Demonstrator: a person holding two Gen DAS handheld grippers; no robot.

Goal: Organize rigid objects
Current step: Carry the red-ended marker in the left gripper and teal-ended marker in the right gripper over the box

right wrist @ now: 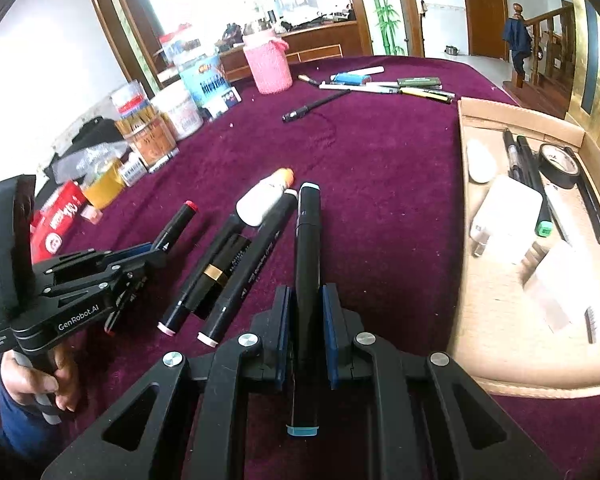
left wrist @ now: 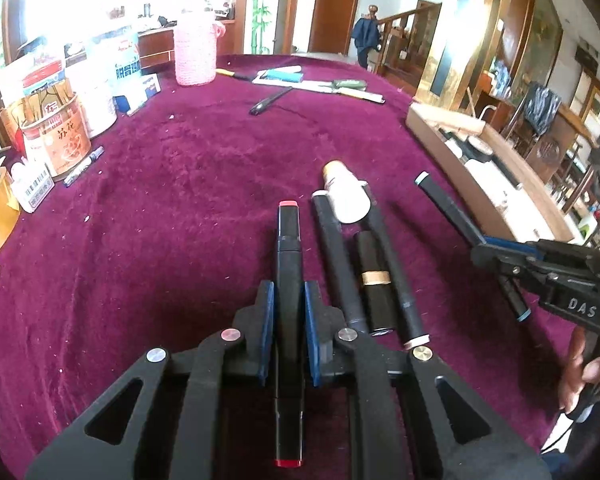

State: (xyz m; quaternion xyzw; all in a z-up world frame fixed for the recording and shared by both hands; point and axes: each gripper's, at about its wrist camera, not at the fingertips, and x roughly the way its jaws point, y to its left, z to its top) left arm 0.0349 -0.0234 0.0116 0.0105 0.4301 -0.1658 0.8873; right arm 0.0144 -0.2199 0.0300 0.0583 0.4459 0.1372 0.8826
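Observation:
My left gripper [left wrist: 289, 300] is shut on a black marker with red caps [left wrist: 288, 248], held low over the purple cloth; it also shows in the right wrist view [right wrist: 148, 250]. My right gripper [right wrist: 306, 304] is shut on a black marker with blue caps [right wrist: 308, 248], seen from the left wrist view too [left wrist: 480, 244]. Between them lie two black markers with pink ends [right wrist: 236, 276], a black tube with a gold band [right wrist: 216, 274] and a small white bottle with an orange cap [right wrist: 264, 200].
A cardboard tray [right wrist: 512, 344] at the right holds pens, a tape roll, a white charger and small items. Cans, jars and a pink holder [right wrist: 268, 66] stand at the far left. Pens and a black pen [right wrist: 316, 105] lie at the table's far side.

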